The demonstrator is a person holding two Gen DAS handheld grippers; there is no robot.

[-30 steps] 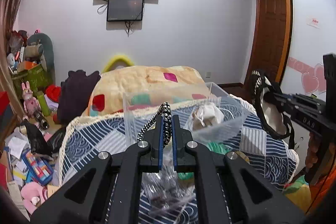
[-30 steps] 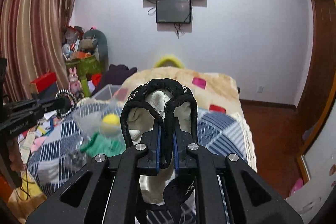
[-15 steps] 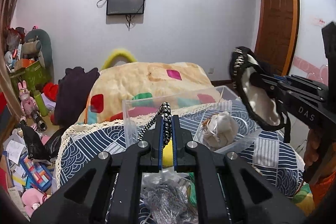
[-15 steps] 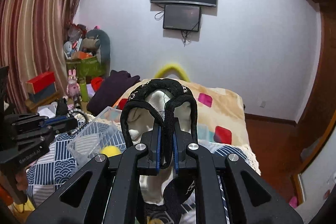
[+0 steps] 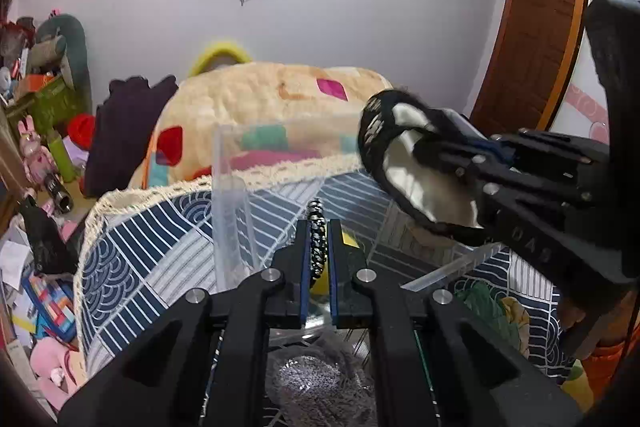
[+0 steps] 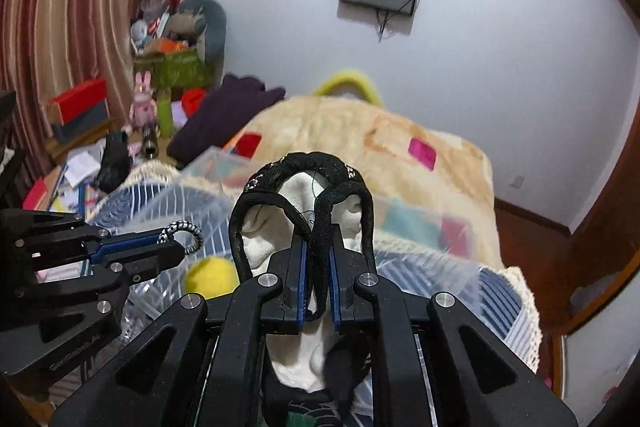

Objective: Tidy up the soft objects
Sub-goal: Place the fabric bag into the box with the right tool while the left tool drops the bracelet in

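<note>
Black-trimmed pouch (image 6: 316, 223) pinched in right claw (image 6: 316, 267).

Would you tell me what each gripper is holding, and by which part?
The left gripper pinches a black-and-white braided cord loop by one side. The right gripper clamps the black trim of a cream-lined fabric item.

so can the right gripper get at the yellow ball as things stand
Probably not. The right gripper is shut on the black and white garment, so its jaws are taken up. The yellow ball lies in the clear bin, and the left gripper hangs close beside it.
</note>
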